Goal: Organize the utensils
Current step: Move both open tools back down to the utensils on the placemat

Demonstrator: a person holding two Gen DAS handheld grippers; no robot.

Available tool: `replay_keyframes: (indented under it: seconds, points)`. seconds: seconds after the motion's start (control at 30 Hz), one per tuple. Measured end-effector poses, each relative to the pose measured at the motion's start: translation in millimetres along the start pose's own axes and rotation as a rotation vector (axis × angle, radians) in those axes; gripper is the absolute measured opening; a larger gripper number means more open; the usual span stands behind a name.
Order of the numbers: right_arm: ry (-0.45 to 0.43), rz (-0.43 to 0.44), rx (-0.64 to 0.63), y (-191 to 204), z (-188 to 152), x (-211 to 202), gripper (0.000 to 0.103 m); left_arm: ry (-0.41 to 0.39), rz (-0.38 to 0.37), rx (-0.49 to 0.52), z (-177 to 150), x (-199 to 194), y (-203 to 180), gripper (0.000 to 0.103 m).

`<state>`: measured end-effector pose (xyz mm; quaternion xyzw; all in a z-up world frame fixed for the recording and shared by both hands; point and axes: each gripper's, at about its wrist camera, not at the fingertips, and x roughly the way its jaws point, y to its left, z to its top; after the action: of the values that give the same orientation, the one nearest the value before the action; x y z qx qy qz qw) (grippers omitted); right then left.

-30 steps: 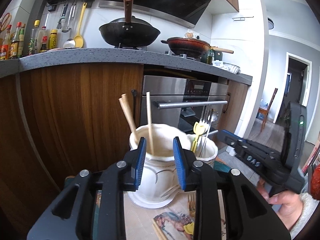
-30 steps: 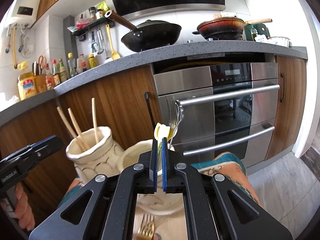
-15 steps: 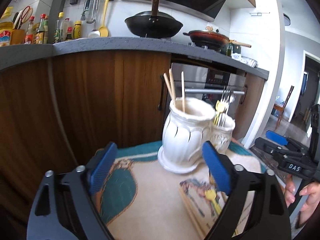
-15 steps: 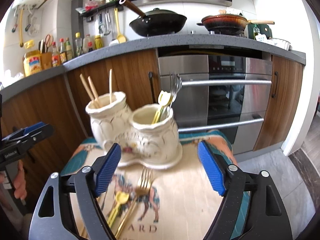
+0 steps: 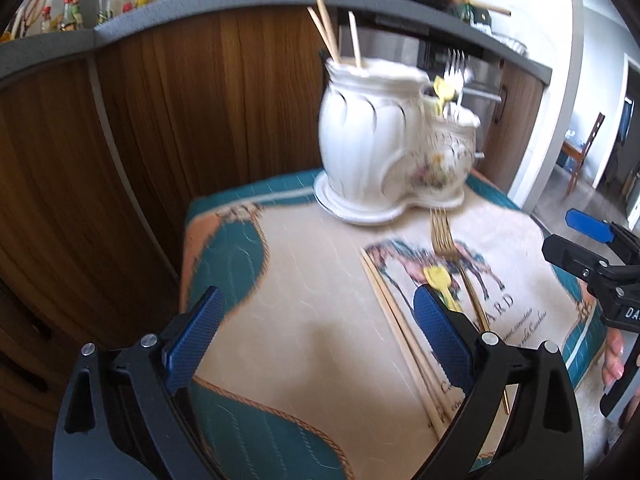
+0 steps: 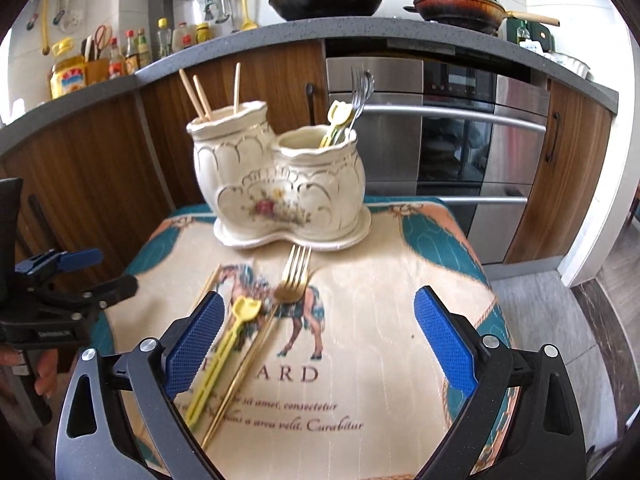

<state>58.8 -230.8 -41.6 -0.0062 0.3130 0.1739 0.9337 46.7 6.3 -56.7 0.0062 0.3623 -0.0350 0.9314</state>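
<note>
A white ceramic double-pot holder (image 6: 280, 188) (image 5: 384, 148) stands at the far side of the small table. Its left pot holds chopsticks (image 6: 200, 94), its right pot holds forks and a yellow utensil (image 6: 340, 118). On the cloth lie a gold fork (image 6: 280, 308) (image 5: 444, 240), a yellow plastic utensil (image 6: 224, 352) (image 5: 440, 280) and a pair of chopsticks (image 5: 400, 328). My left gripper (image 5: 316, 336) is open and empty above the cloth, left of the loose utensils. My right gripper (image 6: 316, 340) is open and empty over the cloth, just right of them.
The table wears a teal and beige horse-print cloth (image 6: 360, 360). Behind it are wooden cabinets (image 5: 160, 120), a steel oven (image 6: 440, 132) and a grey counter (image 6: 240, 40) with pans and bottles. The floor drops away on the right.
Both grippers have opened wide and pulled back from the holder. The view has tilted down onto the cloth and the loose utensils.
</note>
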Motion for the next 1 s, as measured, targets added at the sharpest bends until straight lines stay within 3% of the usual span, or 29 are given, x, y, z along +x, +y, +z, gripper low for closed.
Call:
replay_keyframes:
  seconds: [0.2, 0.33, 0.63, 0.8, 1.0]
  points:
    - [0.015, 0.004, -0.021, 2.2, -6.3, 1.1, 0.096, 0.097, -0.026, 0.028, -14.2, 14.6, -17.5, 0.092]
    - [0.022, 0.014, -0.008, -0.7, -8.4, 3.3, 0.096, 0.161, -0.026, 0.046, -22.9, 23.0, -25.3, 0.080]
    - [0.023, 0.013, -0.002, -6.6, -9.2, 3.1, 0.096, 0.218, -0.009, 0.083, -25.7, 31.7, -36.2, 0.057]
    - [0.024, 0.015, -0.001, -6.4, -9.4, 3.4, 0.096, 0.245, -0.009, 0.080, -23.3, 34.0, -34.3, 0.052]
    - [0.038, 0.021, -0.016, -3.9, -10.2, 6.6, 0.096, 0.299, -0.025, 0.100, -21.6, 37.3, -47.9, 0.028]
